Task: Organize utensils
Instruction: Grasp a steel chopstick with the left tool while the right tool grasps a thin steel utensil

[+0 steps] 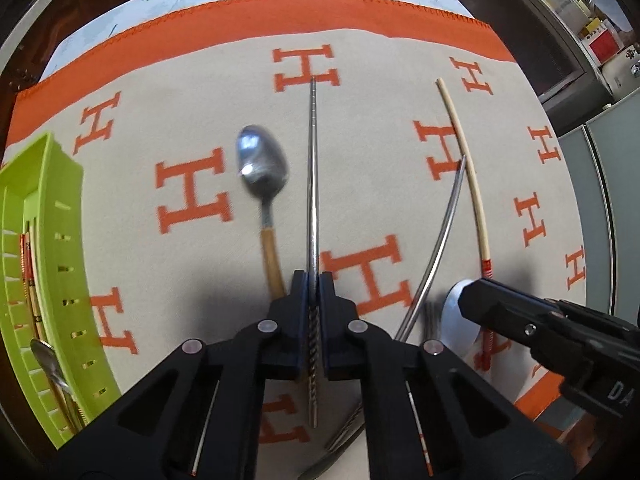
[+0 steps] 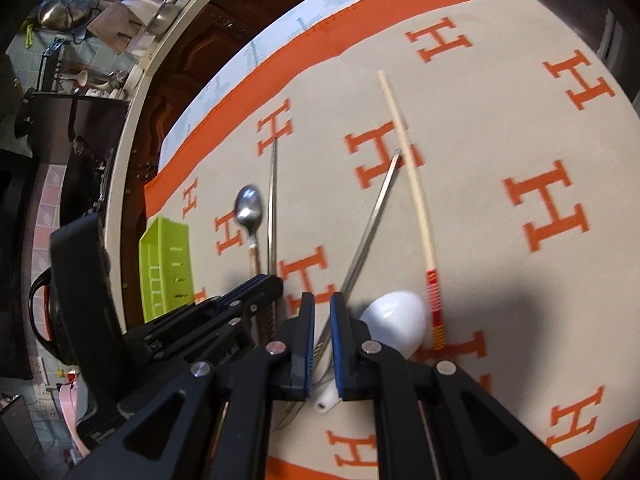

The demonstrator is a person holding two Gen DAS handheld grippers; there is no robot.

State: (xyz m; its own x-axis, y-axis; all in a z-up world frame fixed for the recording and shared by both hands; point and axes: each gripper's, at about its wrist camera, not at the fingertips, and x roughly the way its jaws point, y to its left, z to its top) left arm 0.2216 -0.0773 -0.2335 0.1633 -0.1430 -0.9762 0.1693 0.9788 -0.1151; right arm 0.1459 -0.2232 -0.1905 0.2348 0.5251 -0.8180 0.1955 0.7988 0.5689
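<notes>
Since my left gripper (image 1: 314, 280) pinches the steel chopstick (image 1: 313, 184) (slick, stiff) near its grooved end, my right gripper (image 2: 322, 304) hovers narrowly parted, empty.

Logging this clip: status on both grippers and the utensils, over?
Left gripper shut on steel chopstick. Right gripper open over second steel chopstick. Green tray left, partly filled. Nothing blocking.

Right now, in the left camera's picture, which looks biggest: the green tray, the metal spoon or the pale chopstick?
1. Green tray, biggest, though it sits near the camera and is cut off by the edge.
2. Pale chopstick, longest of the loose pieces.
3. Metal spoon, shorter, its handle partly hidden.
</notes>
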